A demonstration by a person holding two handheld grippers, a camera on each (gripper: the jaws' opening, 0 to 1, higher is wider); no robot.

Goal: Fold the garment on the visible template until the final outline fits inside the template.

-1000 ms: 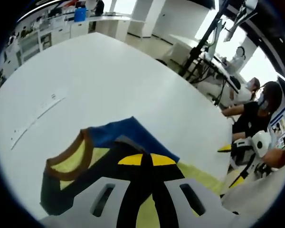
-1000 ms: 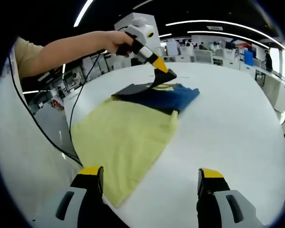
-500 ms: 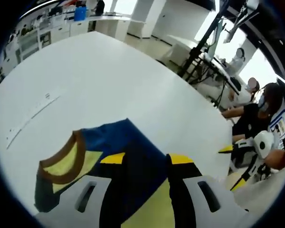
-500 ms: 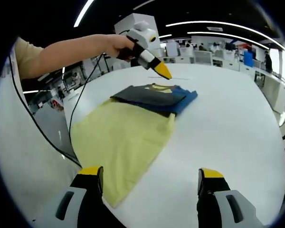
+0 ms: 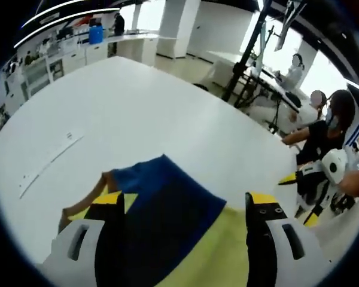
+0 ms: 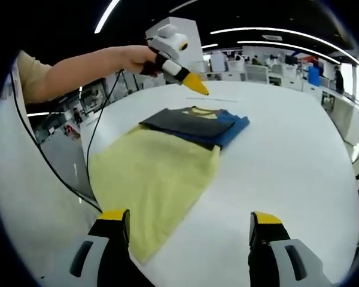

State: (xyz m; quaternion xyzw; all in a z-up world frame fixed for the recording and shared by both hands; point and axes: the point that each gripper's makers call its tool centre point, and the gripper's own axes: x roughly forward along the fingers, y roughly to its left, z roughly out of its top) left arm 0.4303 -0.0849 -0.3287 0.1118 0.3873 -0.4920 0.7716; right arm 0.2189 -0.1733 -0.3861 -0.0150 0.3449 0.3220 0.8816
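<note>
Yellow cloth: the shirt (image 6: 161,179) lies flat on the white desk (image 6: 287,161); its lower part is spread out and runs toward the desk's near left edge in the right gripper view.
Folded part: the dark and blue sleeves are folded over the top of the shirt (image 5: 167,221), forming a dark block with a blue edge and a brown collar showing yellow inside.
Left hand-held gripper (image 5: 185,209): jaws wide apart, nothing between them; in its own view the folded blue and dark part lies directly under and between the two jaws, apart from them.
Left hand-held gripper, seen from the right (image 6: 194,84): held in a hand (image 6: 134,58), raised above the desk, its yellow tip pointing down toward the collar end of the shirt without touching it.
Right hand-held gripper (image 6: 188,224): jaws wide apart, empty; it sits at the hem end, with the yellow hem corner just ahead of its left jaw and bare desk ahead of its right jaw.
Right hand-held gripper, seen from the left (image 5: 314,179): at the desk's far right edge, well apart from the folded part.
Desk marking: a thin pale strip (image 5: 51,164) lies on the desk beyond the collar.
</note>
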